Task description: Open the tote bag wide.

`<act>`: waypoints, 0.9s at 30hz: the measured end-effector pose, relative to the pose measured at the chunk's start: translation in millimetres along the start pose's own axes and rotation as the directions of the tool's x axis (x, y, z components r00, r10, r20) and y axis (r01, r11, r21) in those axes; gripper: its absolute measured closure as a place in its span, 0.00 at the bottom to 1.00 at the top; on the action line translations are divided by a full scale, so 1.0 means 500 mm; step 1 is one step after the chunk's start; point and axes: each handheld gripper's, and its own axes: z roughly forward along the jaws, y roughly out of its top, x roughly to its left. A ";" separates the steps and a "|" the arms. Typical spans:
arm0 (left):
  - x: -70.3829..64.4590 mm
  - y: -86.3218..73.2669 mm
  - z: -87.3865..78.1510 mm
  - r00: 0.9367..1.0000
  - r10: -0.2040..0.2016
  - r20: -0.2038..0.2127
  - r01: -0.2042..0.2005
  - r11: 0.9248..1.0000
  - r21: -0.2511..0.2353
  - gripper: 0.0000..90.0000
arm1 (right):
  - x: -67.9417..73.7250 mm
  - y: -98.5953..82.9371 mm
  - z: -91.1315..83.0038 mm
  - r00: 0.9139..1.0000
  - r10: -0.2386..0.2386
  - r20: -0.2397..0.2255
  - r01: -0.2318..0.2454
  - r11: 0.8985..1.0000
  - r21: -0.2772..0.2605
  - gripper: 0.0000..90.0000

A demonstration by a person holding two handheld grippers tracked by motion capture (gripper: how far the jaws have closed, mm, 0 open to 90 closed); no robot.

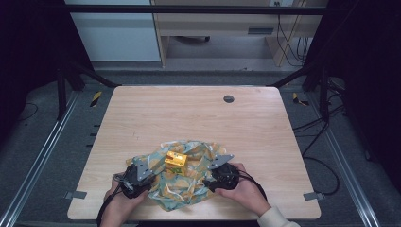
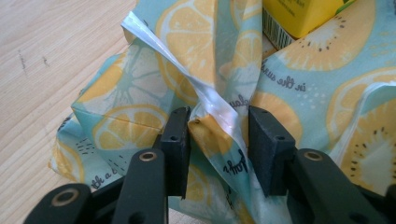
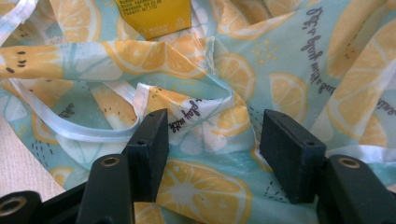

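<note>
Lying crumpled, the glossy lemon-print bag (image 1: 182, 182) sits between both half-open tools (image 2: 218, 135), ungripped, beside a yellow carton (image 1: 175, 159)

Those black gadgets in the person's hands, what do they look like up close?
Each hand tool, the left gripper and the right gripper, is matt black with a grey three-cornered plate on top and a black cable trailing back. Each ends in two flat, blocky black jaws on arms with brass-ringed pivot holes. A pale sleeve cuff shows at the person's right wrist.

Crumpled fruit-print bag (image 1: 182, 182) near table's (image 1: 189, 113) front edge; yellow carton (image 1: 175, 159) on it; left gripper (image 1: 137, 177), right gripper (image 1: 220, 172) flanking.
</note>
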 end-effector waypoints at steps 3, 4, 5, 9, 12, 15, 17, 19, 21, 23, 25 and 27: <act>-0.001 0.000 0.002 1.000 0.000 0.001 0.000 1.000 0.005 0.68 | -0.002 -0.003 0.001 1.000 -0.011 -0.001 0.011 1.000 -0.001 0.47; -0.002 -0.001 0.004 1.000 0.001 0.000 -0.001 1.000 0.006 0.68 | -0.003 -0.003 0.001 1.000 -0.009 -0.003 0.009 1.000 -0.001 0.47; -0.003 -0.001 0.004 1.000 0.001 0.001 -0.001 1.000 0.011 0.68 | -0.004 -0.005 -0.001 1.000 -0.015 0.001 0.015 1.000 0.004 0.47; -0.005 -0.002 0.005 1.000 -0.003 -0.004 0.003 1.000 0.013 0.68 | -0.007 -0.012 -0.006 1.000 -0.021 0.002 0.021 1.000 0.002 0.47; -0.008 -0.001 0.001 1.000 -0.001 -0.003 0.001 1.000 0.011 0.67 | -0.005 -0.014 -0.012 0.999 -0.034 0.003 0.034 0.999 0.008 0.47; -0.011 0.001 -0.011 1.000 -0.008 -0.002 0.008 1.000 -0.020 0.61 | -0.002 -0.012 -0.026 0.999 -0.045 0.011 0.045 0.999 -0.003 0.41; -0.013 0.002 -0.024 1.000 -0.015 -0.001 0.015 0.999 -0.039 0.55 | 0.001 -0.008 -0.040 0.999 -0.046 0.018 0.046 0.999 -0.023 0.37; -0.014 0.003 -0.039 0.999 -0.031 0.004 0.032 0.996 -0.080 0.49 | 0.004 -0.004 -0.053 0.999 -0.045 0.025 0.046 0.998 -0.039 0.33; -0.013 0.002 -0.055 0.999 -0.051 0.017 0.053 0.991 -0.126 0.42 | 0.006 0.001 -0.065 0.999 -0.039 0.026 0.041 0.997 -0.059 0.28; -0.011 0.001 -0.066 0.995 -0.088 0.038 0.093 0.982 -0.164 0.34 | 0.005 0.007 -0.080 0.999 -0.026 0.020 0.028 0.997 -0.076 0.24; -0.009 0.001 -0.075 0.993 -0.102 0.052 0.111 0.975 -0.195 0.28 | 0.002 0.012 -0.096 1.000 -0.016 0.010 0.017 0.994 -0.112 0.20; -0.006 0.004 -0.080 0.992 -0.115 0.060 0.125 0.969 -0.214 0.23 | -0.003 0.017 -0.111 1.000 0.001 0.004 0.000 0.990 -0.138 0.17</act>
